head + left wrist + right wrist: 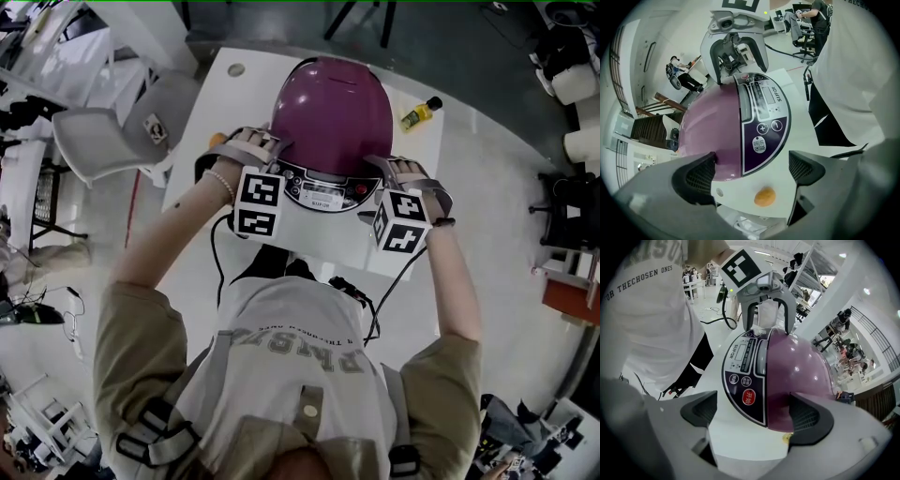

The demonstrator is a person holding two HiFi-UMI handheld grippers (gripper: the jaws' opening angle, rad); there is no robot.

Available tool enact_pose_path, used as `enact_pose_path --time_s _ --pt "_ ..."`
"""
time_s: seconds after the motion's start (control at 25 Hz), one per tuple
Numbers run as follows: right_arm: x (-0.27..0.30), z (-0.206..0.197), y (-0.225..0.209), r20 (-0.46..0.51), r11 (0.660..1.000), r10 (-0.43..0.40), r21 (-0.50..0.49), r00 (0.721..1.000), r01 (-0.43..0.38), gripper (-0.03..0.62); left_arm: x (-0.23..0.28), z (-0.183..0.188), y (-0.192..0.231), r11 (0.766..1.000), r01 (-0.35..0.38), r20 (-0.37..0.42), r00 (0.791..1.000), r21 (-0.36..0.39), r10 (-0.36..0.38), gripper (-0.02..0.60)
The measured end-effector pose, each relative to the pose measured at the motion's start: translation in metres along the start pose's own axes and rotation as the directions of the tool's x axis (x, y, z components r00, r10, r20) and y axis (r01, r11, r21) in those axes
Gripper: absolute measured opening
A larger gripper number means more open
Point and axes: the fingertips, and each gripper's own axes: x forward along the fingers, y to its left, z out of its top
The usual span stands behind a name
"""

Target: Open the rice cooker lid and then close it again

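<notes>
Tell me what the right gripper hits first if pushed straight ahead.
The rice cooker, probably: its white side beside the control panel fills the gap of the open right gripper. It looks very close, though depth is unclear.

A white counter [246, 112] carries a small yellow bottle [421, 113] with a dark cap near its far right edge and a round grey disc [235, 69] near its far left corner, while a grey chair [105, 141] stands just beside its left side.

A white table [230, 122] carries a purple rice cooker [331, 112] and, beside it, a small yellow bottle [421, 113].
</notes>
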Motion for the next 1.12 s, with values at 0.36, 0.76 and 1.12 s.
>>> enact_pose_path --time_s 0.36,0.76,1.12 --pt "0.001 0.003 -0.001 0.003 0.998 0.032 0.058 0.999 -0.032 0.453 0.004 -0.001 -0.004 1.000 0.018 -0.017 1.000 0.006 -0.017 0.532" --pt "0.001 0.004 0.001 0.025 0.998 0.020 0.063 0.999 -0.021 0.453 0.003 -0.001 -0.006 1.000 0.027 -0.019 0.999 0.004 -0.027 0.531" --pt "-0.008 0.012 -0.004 0.137 0.990 -0.018 0.144 0.990 -0.002 0.451 -0.009 -0.004 0.005 0.988 0.106 0.067 0.993 -0.108 -0.099 0.515"
